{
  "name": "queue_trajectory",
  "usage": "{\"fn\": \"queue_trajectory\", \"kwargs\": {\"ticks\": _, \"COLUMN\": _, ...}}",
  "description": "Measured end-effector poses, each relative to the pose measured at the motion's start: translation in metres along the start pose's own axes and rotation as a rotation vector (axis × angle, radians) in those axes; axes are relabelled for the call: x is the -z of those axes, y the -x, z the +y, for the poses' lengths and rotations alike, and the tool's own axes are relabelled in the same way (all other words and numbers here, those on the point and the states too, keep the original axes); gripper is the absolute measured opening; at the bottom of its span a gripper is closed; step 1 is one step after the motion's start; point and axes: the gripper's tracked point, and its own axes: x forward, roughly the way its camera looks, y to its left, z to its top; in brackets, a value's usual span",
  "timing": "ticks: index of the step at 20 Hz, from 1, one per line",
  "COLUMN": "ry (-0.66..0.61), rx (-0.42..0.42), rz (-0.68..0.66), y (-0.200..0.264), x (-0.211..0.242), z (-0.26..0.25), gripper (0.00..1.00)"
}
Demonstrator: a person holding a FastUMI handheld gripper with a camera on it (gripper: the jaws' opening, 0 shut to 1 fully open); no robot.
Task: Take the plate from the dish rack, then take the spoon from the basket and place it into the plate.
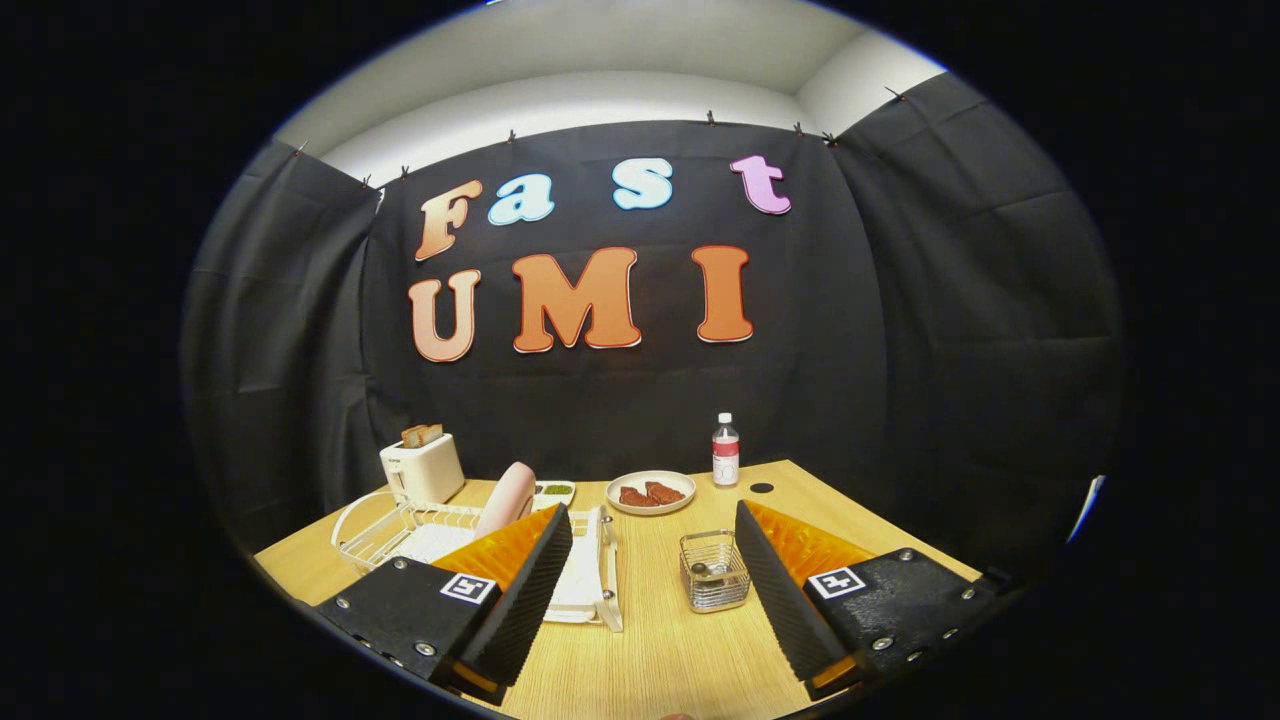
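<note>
A pink plate (pixel 508 497) stands on edge in the white wire dish rack (pixel 385 530), which sits on the wooden table beyond my left finger. That finger covers part of the plate and the rack. A small wire basket (pixel 714 572) stands just inside my right finger, and a small metal item lies in its bottom, too small to make out. My gripper (pixel 650 510) is open above the table's near side, its fingers wide apart with nothing between them.
A white toaster (pixel 422 467) with bread stands behind the rack. Beyond the fingers are a small dish (pixel 553 490) of something green, a white plate of brown food (pixel 650 492) and a water bottle (pixel 725 450). The table's edges drop off left and right.
</note>
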Motion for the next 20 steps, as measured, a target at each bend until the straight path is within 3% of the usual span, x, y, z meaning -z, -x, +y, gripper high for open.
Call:
{"fn": "queue_trajectory", "kwargs": {"ticks": 14, "ry": -0.02, "rx": -0.008, "rz": 0.038, "y": -0.011, "x": 0.014, "z": 0.004, "gripper": 0.97}}
{"fn": "queue_trajectory", "kwargs": {"ticks": 20, "ry": -0.006, "rx": -0.038, "rz": 0.075, "y": -0.032, "x": 0.01, "z": 0.028, "gripper": 0.97}}
